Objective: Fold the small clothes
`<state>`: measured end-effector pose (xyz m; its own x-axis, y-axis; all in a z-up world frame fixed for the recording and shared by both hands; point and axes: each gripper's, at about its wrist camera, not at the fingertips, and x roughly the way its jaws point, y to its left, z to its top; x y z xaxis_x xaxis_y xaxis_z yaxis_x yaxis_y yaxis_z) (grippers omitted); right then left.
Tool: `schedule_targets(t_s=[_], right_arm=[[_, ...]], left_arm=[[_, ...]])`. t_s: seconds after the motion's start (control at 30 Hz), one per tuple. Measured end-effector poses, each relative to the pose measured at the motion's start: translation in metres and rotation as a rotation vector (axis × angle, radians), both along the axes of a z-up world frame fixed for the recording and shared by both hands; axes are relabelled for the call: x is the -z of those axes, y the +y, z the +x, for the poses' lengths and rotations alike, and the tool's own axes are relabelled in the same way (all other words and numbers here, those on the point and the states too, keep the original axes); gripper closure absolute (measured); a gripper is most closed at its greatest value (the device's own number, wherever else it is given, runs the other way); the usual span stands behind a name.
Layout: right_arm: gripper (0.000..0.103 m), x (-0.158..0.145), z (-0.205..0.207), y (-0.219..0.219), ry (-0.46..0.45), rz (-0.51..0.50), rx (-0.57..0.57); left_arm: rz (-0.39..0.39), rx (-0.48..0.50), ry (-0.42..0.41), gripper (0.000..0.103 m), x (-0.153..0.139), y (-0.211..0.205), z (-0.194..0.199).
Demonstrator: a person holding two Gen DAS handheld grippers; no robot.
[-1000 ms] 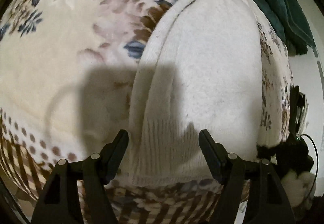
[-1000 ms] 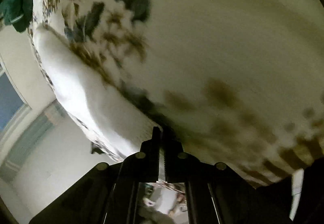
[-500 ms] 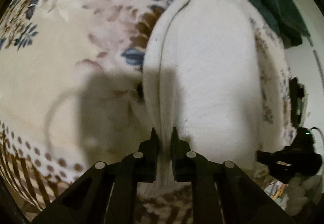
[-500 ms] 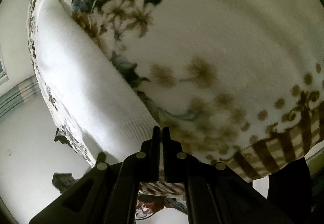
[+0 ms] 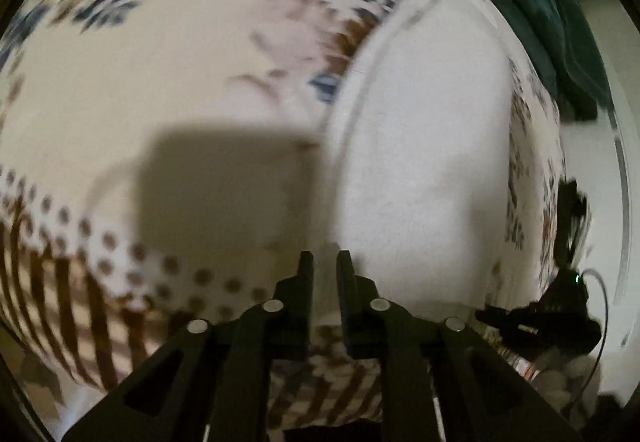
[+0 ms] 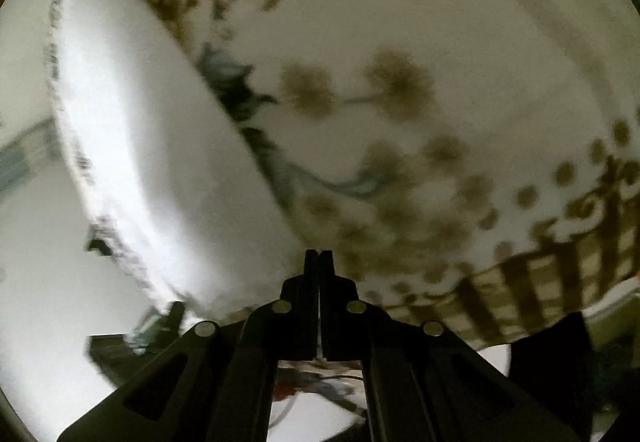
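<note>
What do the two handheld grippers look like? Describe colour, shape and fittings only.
Both the left gripper and the right gripper are matte black plastic. Each has two narrow flat fingers on angular linkage arms with triangular cut-outs, joined by round silver pivot pins. No sleeve or hand shows in either view.

The black two-finger left gripper (image 5: 324, 262) points steeply downward, its jaws opening with a narrow gap showing between them. The black two-finger right gripper (image 6: 319, 260) slants downward, jaws pressed together.

A home bedroom: a floral plush blanket (image 5: 200, 90) covers a bed, dark green clothes (image 5: 560, 26) heaped behind
</note>
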<state>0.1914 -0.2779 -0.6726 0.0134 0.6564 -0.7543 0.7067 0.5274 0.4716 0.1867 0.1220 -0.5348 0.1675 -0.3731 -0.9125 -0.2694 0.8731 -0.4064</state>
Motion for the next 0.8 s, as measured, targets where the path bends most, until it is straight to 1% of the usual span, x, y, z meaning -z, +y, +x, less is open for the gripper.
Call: schedule_targets(t_s=[0.03,0.07,0.1,0.13,0.2,0.27,0.3,0.33,0.37,0.4,0.43,0.47,0.57,0.67,0.73,0.8], right_arm=[[0.092,-0.001,-0.001,-0.002,-0.009,0.017,0.022],[0.085,-0.002,-0.004,-0.006,-0.02,0.032,0.046],[0.066,-0.003,-0.005,-0.01,-0.024,0.036,0.063],[0.055,-0.002,-0.007,-0.016,-0.033,0.046,0.084],[0.055,0.0,-0.006,-0.016,-0.047,0.088,0.134],[0.055,0.006,0.0,-0.014,-0.036,0.118,0.158],[0.055,0.011,0.002,-0.017,-0.031,0.13,0.163],[0.055,0.014,0.003,-0.017,-0.02,0.13,0.161],[0.056,0.016,0.005,-0.014,-0.018,0.119,0.166],[0.088,0.015,0.003,-0.016,-0.026,0.095,0.169],[0.098,0.009,0.004,-0.016,-0.026,0.067,0.156],[0.098,0.002,0.004,-0.015,-0.035,0.034,0.138],[0.099,-0.019,0.002,-0.005,-0.048,-0.037,0.068],[0.1,-0.028,-0.006,0.004,-0.039,-0.084,-0.008],[0.1,-0.03,-0.007,0.013,-0.03,-0.105,-0.052],[0.1,-0.027,-0.007,0.022,-0.018,-0.128,-0.082]], left_arm=[[-0.006,-0.027,0.0,0.074,-0.003,0.004,-0.002],[-0.026,-0.049,-0.011,0.067,-0.006,0.006,-0.004],[-0.043,-0.065,-0.023,0.052,-0.007,0.007,-0.006],[-0.06,-0.075,-0.031,0.045,-0.008,0.006,-0.006],[-0.067,-0.057,-0.026,0.045,-0.004,-0.002,-0.002],[-0.028,-0.011,-0.02,0.046,0.006,-0.016,0.006],[0.0,0.008,-0.017,0.062,0.01,-0.023,0.01],[0.015,0.026,-0.019,0.091,0.015,-0.029,0.013],[0.044,0.037,-0.012,0.098,0.018,-0.034,0.014],[0.063,0.038,-0.025,0.098,0.017,-0.036,0.014],[0.072,0.031,-0.043,0.098,0.012,-0.037,0.012],[0.078,0.023,-0.053,0.098,0.007,-0.036,0.01],[0.065,-0.014,-0.101,0.099,-0.017,-0.027,-0.004],[0.05,-0.028,-0.125,0.099,-0.035,-0.021,-0.015],[0.049,-0.026,-0.123,0.101,-0.037,-0.018,-0.017],[0.057,-0.027,-0.102,0.101,-0.029,-0.015,-0.018]])
